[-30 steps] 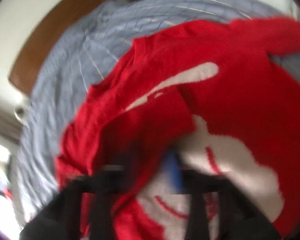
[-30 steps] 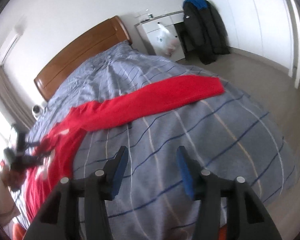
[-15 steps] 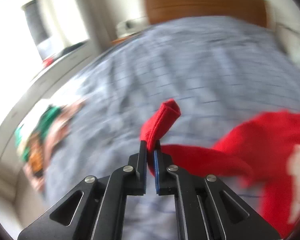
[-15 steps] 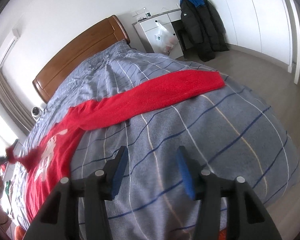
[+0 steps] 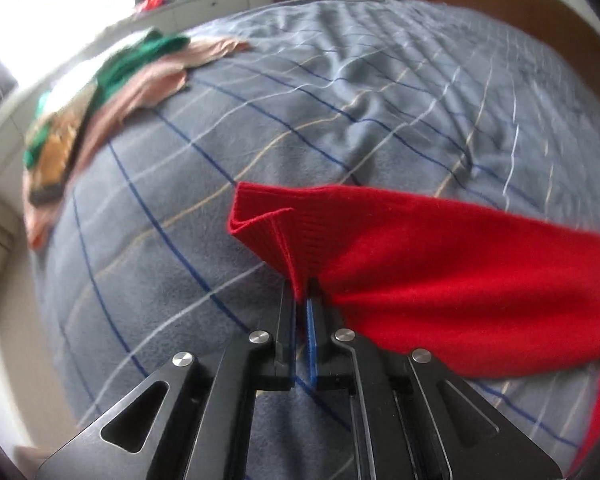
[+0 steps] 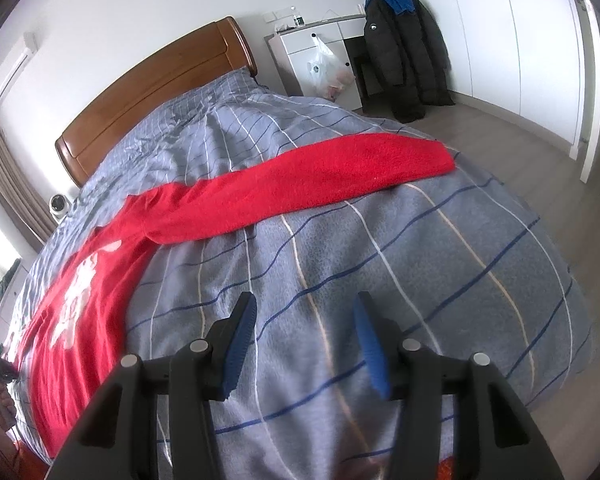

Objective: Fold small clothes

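A red sweater with a white print lies spread on the grey striped bed. In the left wrist view my left gripper (image 5: 303, 296) is shut on the ribbed cuff of one red sleeve (image 5: 440, 256), which stretches to the right over the bed. In the right wrist view the sweater body (image 6: 76, 304) lies at the left and its other sleeve (image 6: 320, 176) lies flat toward the right bed edge. My right gripper (image 6: 304, 340) is open and empty above the cover, short of that sleeve.
A heap of pink, green and orange clothes (image 5: 100, 92) lies at the bed's left edge. A wooden headboard (image 6: 156, 88) is at the back. A white desk with a bag (image 6: 320, 64) and a hanging black coat (image 6: 404, 56) stand beyond the bed.
My left gripper has pulled the sleeve cuff out from over the sweater body and away to the side, stretching the sleeve. The right gripper has barely moved.
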Action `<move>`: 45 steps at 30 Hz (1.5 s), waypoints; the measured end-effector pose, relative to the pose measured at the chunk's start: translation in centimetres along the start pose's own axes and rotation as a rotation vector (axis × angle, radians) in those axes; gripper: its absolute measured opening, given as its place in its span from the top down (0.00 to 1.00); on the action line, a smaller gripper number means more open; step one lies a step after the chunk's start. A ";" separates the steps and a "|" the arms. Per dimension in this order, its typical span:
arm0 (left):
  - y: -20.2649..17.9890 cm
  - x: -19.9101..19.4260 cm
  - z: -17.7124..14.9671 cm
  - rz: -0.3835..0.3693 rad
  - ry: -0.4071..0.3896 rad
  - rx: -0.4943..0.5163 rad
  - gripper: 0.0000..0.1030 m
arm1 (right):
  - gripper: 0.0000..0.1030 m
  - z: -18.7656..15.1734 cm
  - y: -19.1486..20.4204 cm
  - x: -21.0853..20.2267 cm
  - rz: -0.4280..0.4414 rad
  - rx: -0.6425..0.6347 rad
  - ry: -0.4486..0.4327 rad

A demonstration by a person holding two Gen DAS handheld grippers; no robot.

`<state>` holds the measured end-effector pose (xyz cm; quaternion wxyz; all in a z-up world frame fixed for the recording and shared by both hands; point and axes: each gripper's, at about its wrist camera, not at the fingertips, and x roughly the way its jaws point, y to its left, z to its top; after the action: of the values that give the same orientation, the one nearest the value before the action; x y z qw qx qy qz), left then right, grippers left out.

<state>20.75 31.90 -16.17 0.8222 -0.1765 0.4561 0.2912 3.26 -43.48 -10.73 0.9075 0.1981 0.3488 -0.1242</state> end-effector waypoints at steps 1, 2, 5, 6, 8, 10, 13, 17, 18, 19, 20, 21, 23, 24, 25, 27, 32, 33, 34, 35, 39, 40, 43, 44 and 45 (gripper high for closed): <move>0.7 0.0 0.2 -0.024 0.008 -0.014 0.92 | 0.51 0.0 0.0 0.0 0.000 0.001 0.001; 1.2 -0.3 0.6 -0.052 0.022 -0.030 0.89 | 0.51 0.0 0.0 0.0 0.000 0.003 0.001; 3.7 -1.8 0.8 -0.045 0.032 -0.099 0.60 | 0.51 -0.1 0.1 -0.1 -0.001 0.004 0.000; 4.5 -2.6 0.8 -0.009 0.019 -0.121 0.59 | 0.51 -0.1 0.0 0.0 -0.002 0.005 0.001; 5.2 -3.7 0.8 0.015 -0.004 -0.142 0.56 | 0.51 -0.1 0.0 0.0 -0.002 0.006 0.002; 4.6 -4.4 1.1 -0.003 -0.027 -0.123 0.51 | 0.51 -0.1 0.0 0.0 -0.003 0.007 0.003; 2.0 -4.2 2.1 -0.035 -0.065 -0.056 0.35 | 0.51 -0.1 0.0 -0.1 -0.007 0.004 0.004; 0.0 -0.8 2.7 -0.019 0.006 -0.007 0.23 | 0.51 -0.1 -0.1 -0.3 -0.005 0.005 -0.001; 0.2 0.3 2.4 0.008 0.050 -0.026 0.24 | 0.51 -0.2 -0.2 -0.3 -0.005 0.008 -0.002; 0.8 0.8 2.0 0.008 0.067 -0.046 0.25 | 0.51 -0.2 -0.3 -0.4 -0.004 0.011 -0.004; 1.3 0.6 1.5 -0.004 0.051 -0.058 0.25 | 0.51 -0.2 -0.3 -0.5 -0.004 0.015 -0.005; 1.5 0.0 1.2 0.001 0.034 -0.048 0.25 | 0.51 -0.2 -0.4 -0.5 -0.003 0.019 -0.008; 1.6 -1.8 0.3 0.003 0.001 -0.002 0.25 | 0.51 -0.2 -0.5 -0.7 -0.004 0.025 -0.014; 1.7 -3.0 -0.3 -0.017 -0.015 0.014 0.25 | 0.51 -0.2 -0.5 -0.8 -0.009 0.025 -0.018; 1.7 -4.0 -1.0 -0.041 -0.024 0.029 0.25 | 0.51 -0.1 -0.3 -0.9 -0.014 0.017 -0.021; 1.3 -6.8 -2.9 -0.147 -0.031 0.092 0.24 | 0.51 -0.1 0.6 -1.3 0.003 -0.014 -0.015; -2.0 -12.2 -10.2 -0.447 0.034 0.349 0.19 | 0.44 -1.5 6.2 -1.8 0.226 -0.181 0.190; -3.1 -12.7 -12.1 -0.482 0.055 0.417 0.19 | 0.44 -2.0 7.5 -1.9 0.274 -0.242 0.245; -3.9 -13.0 -13.6 -0.497 0.074 0.466 0.19 | 0.44 -2.7 9.1 -2.1 0.323 -0.313 0.311; -4.8 -13.1 -15.2 -0.503 0.097 0.514 0.19 | 0.44 -3.4 10.3 -2.2 0.360 -0.360 0.361; -7.2 -12.9 -19.4 -0.530 0.171 0.608 0.20 | 0.44 -6.6 12.8 -1.4 0.431 -0.461 0.511; -7.5 -12.9 -19.9 -0.540 0.183 0.617 0.21 | 0.44 -7.1 12.9 -0.9 0.427 -0.469 0.537; -8.8 -13.0 -21.2 -0.560 0.199 0.667 0.30 | 0.44 -8.2 12.6 1.1 0.451 -0.411 0.611; -9.4 -13.1 -21.8 -0.566 0.208 0.691 0.35 | 0.45 -8.5 12.5 1.8 0.467 -0.386 0.634; -9.9 -13.4 -22.5 -0.571 0.214 0.711 0.50 | 0.48 -8.7 12.5 2.3 0.479 -0.374 0.647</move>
<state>6.94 7.50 -16.26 0.8272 -0.0314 0.5431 -0.1407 4.44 -28.64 -14.76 0.7752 0.1345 0.5755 0.2231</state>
